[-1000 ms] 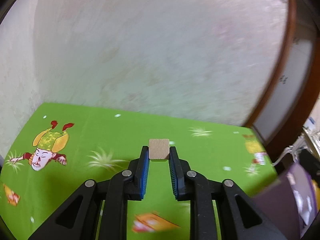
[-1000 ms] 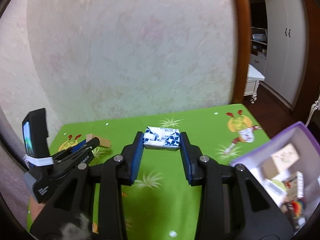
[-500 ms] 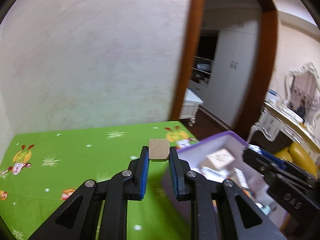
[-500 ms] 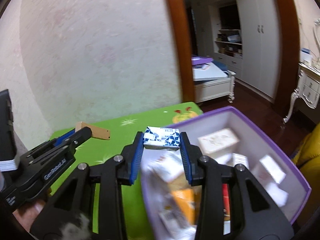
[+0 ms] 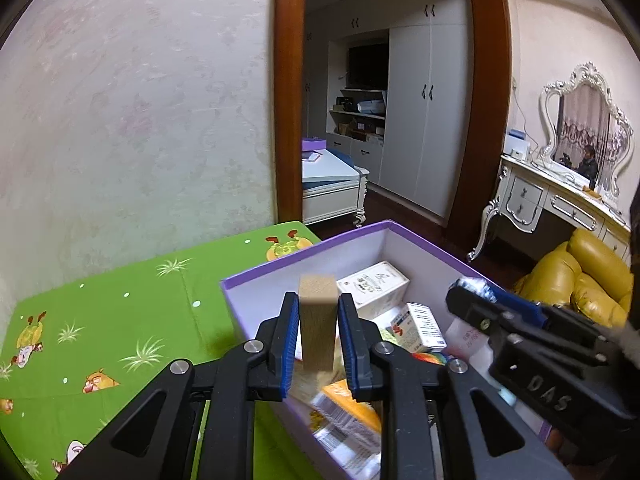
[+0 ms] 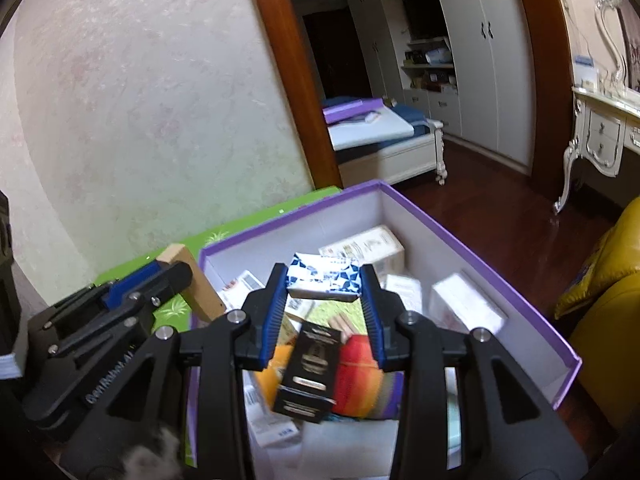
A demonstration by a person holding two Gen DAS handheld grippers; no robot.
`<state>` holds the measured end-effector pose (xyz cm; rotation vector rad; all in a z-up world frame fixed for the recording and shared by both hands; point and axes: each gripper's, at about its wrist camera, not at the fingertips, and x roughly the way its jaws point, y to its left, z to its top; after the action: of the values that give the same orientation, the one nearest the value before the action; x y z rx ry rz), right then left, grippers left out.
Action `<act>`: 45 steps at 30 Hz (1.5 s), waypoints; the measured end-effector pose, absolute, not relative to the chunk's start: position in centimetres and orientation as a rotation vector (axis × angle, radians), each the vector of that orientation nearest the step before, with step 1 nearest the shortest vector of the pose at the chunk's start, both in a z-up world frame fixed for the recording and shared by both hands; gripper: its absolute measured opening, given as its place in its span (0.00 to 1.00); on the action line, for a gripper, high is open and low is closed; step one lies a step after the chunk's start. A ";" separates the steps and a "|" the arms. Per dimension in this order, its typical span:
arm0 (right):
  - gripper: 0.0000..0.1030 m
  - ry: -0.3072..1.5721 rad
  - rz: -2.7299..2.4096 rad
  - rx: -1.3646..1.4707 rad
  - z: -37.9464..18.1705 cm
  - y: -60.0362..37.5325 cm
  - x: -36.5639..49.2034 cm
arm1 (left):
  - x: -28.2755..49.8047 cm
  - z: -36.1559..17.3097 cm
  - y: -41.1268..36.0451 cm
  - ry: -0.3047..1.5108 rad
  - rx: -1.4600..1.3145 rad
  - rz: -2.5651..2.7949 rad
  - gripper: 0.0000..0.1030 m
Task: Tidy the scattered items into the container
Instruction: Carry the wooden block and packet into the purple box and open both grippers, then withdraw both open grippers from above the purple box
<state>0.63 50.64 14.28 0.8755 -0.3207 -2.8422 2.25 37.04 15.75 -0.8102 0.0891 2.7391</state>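
My left gripper (image 5: 318,308) is shut on a tan wooden block (image 5: 317,316), held tilted over the near left part of the purple box (image 5: 304,258). In the right wrist view the block (image 6: 192,280) and the left gripper (image 6: 160,276) show at the box's left rim. My right gripper (image 6: 324,280) is shut on a blue-and-white patterned packet (image 6: 324,278), held above the middle of the purple box (image 6: 460,236). The right gripper (image 5: 476,300) also shows at the right of the left wrist view, over the box.
The box holds several cartons and packets, among them a white carton (image 5: 374,284), a black box (image 6: 310,368) and an orange-red item (image 6: 358,372). It stands at the right end of the green cartoon-print table (image 5: 100,320). A wall is behind; a doorway and yellow sofa (image 5: 580,280) are to the right.
Both grippers swung right from the open green table to above the purple box, each keeping its item. The wooden block now points down into the box.
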 end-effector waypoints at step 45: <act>0.99 -0.542 -2.904 0.783 14.1 63.4 13.7 | 16.4 17.1 43.7 0.209 -0.889 2.719 1.00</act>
<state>13.75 63.45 14.05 0.7827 -0.5424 -2.9044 16.39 43.69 17.10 -0.8894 0.2085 2.7190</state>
